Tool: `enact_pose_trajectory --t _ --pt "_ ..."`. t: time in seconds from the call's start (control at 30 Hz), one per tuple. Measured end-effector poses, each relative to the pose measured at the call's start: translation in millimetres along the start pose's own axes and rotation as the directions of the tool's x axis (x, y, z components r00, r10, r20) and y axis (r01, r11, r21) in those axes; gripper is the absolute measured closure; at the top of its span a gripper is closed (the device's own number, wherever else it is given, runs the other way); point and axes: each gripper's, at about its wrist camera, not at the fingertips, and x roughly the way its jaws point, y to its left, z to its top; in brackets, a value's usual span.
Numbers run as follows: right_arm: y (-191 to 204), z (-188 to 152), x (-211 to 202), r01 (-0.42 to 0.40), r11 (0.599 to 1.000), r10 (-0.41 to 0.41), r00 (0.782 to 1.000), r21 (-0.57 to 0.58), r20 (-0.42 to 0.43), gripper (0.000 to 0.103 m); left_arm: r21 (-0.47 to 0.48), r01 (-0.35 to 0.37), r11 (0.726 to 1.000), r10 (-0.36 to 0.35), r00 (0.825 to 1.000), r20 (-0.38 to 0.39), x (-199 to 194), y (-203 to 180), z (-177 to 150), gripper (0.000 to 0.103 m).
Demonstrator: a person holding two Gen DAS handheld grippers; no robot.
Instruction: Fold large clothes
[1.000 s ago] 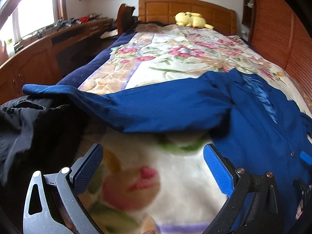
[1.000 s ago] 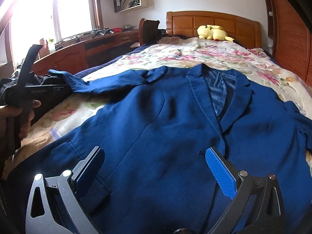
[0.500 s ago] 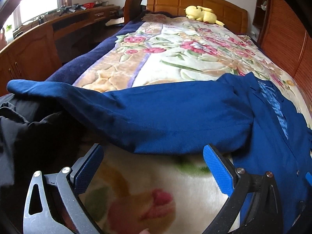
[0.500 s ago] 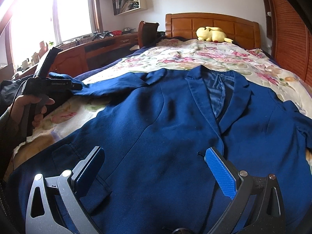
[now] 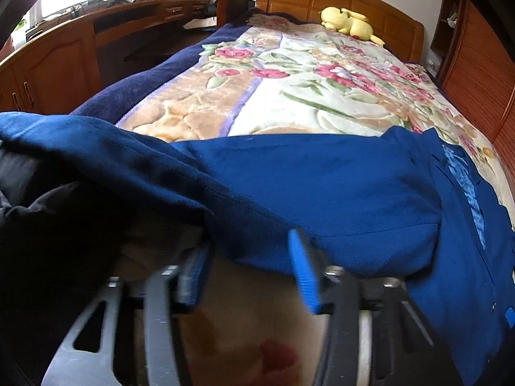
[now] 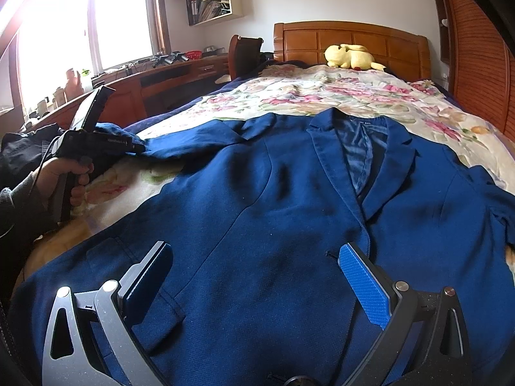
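A dark blue blazer (image 6: 289,218) lies front-up on the flowered bed blanket (image 6: 338,93), collar toward the headboard. Its left sleeve (image 5: 289,186) stretches out sideways toward the bed's edge. My left gripper (image 5: 248,260) is at the lower hem of that sleeve, its jaws partly closed with the sleeve's edge between the blurred blue pads. It also shows in the right wrist view (image 6: 128,148), touching the sleeve's end. My right gripper (image 6: 254,276) is open and empty, hovering over the blazer's lower front.
A black garment (image 5: 38,212) lies heaped at the left, under the sleeve's cuff. A yellow plush toy (image 6: 351,56) sits by the wooden headboard (image 6: 351,41). A long wooden desk (image 5: 80,48) runs along the left wall. A slatted wooden wardrobe (image 6: 476,48) stands at the right.
My left gripper has moved forward to the sleeve and its jaws have narrowed from wide open around the sleeve's edge. My right gripper has barely moved.
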Motion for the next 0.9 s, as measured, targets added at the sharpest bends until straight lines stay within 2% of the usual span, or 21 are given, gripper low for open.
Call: enact_pose_trajectory --t 0.03,0.1,0.23,0.37,0.6,0.8,0.9 --pt "-0.4 0.1 0.3 -0.001 1.000 0.001 1.000 0.001 -0.001 0.000 0.001 0.005 1.000 -0.005 1.000 0.000 1.3 0.4 0.3 0.077" --pt "-0.6 0.4 0.8 -0.003 1.000 0.003 1.000 0.002 -0.003 0.000 0.014 0.010 1.000 -0.010 1.000 -0.010 4.3 -0.4 1.6 0.087" --pt "-1.5 0.6 1.8 -0.003 1.000 0.003 1.000 0.002 -0.004 0.000 0.099 0.002 0.995 -0.004 1.000 0.018 -6.1 -18.9 6.8 0.097" --pt "-0.5 0.1 2.5 -0.003 1.000 0.003 1.000 -0.002 -0.005 0.000 0.183 -0.015 0.983 -0.003 0.995 0.099 -36.5 -47.3 19.3 0.099" --pt "0.6 -0.1 -0.8 0.003 1.000 -0.002 1.000 -0.006 0.014 0.000 0.272 0.033 0.962 -0.075 0.986 0.146 -77.3 -102.6 45.5 0.100" --pt "-0.2 -2.0 -5.7 -0.002 1.000 0.001 0.999 0.004 0.036 0.000 0.348 0.088 0.933 -0.151 0.976 0.157 -105.9 -161.6 48.7 0.100" --pt "-1.9 -2.2 -5.4 -0.002 1.000 0.001 0.999 0.010 0.041 0.000 0.349 0.104 0.931 -0.159 0.979 0.131 -109.8 -179.8 41.1 0.100"
